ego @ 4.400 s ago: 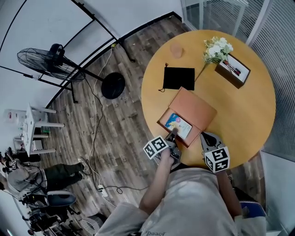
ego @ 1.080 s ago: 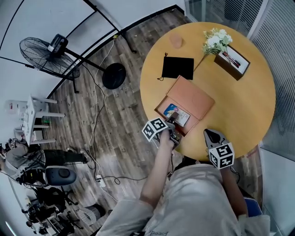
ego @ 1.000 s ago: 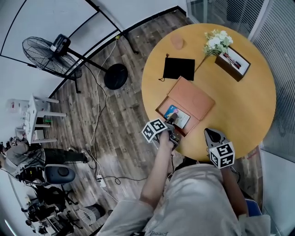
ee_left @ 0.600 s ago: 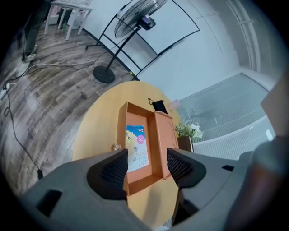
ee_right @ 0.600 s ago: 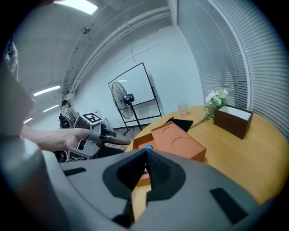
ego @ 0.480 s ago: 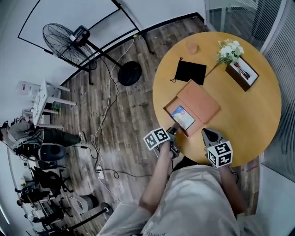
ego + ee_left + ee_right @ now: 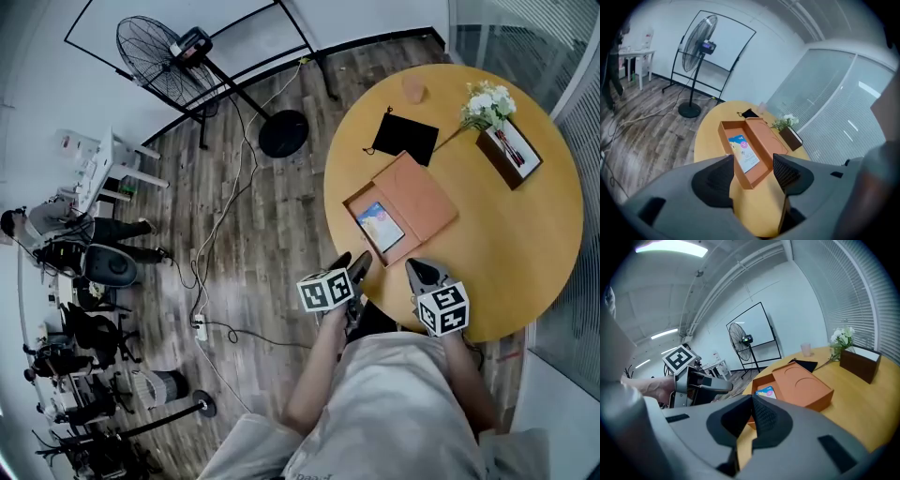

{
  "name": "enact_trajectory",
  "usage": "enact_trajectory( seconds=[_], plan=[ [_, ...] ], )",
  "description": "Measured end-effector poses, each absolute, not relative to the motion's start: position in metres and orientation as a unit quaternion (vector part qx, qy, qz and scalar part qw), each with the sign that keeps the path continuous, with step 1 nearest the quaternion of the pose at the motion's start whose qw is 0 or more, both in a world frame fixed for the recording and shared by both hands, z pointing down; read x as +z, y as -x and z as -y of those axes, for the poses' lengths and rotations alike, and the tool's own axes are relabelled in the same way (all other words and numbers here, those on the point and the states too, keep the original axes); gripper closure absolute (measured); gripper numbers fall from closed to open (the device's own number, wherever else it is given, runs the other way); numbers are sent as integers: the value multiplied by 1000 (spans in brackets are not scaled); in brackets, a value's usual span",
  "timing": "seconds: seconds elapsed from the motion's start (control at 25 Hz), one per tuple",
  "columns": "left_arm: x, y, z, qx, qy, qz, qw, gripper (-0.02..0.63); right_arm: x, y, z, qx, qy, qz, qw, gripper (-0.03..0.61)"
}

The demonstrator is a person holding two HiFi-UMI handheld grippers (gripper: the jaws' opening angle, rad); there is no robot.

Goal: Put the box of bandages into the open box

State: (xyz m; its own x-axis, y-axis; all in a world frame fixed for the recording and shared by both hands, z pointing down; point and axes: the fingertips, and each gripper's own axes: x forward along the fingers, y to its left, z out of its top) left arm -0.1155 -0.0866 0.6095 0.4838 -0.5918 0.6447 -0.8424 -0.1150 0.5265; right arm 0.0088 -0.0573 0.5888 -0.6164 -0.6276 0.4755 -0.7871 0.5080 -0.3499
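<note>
The box of bandages [image 7: 381, 225] lay inside the open box [image 7: 354, 214] on the tabletop [image 7: 511, 239]. Just beside it, the left tool [image 7: 352, 265] gaped wide and empty. The right tool [image 7: 418, 271] was pinched closed on nothing.

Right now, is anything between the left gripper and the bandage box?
Nothing visible does. The bandage box lies in the open box; only bare table separates that from the open left gripper.

the box of bandages [image 7: 380, 226] lies flat inside the open box [image 7: 356, 201], with the orange lid [image 7: 424, 195] right against it on the round tabletop [image 7: 511, 258]. the left gripper [image 7: 350, 266] hangs at the tabletop's near edge, clear of the open box. the right gripper [image 7: 418, 273] is near it, over the tabletop. a black pouch [image 7: 405, 137] and flowers [image 7: 487, 101] lie at the far side.
</note>
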Motion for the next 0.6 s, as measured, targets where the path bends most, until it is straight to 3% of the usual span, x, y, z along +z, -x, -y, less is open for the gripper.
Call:
enact_trajectory(
  seconds=[0.6],
  plan=[
    [581,100,48,204,-786,499,304,373,589,0,60,269,-404,863,137,581]
  ],
)
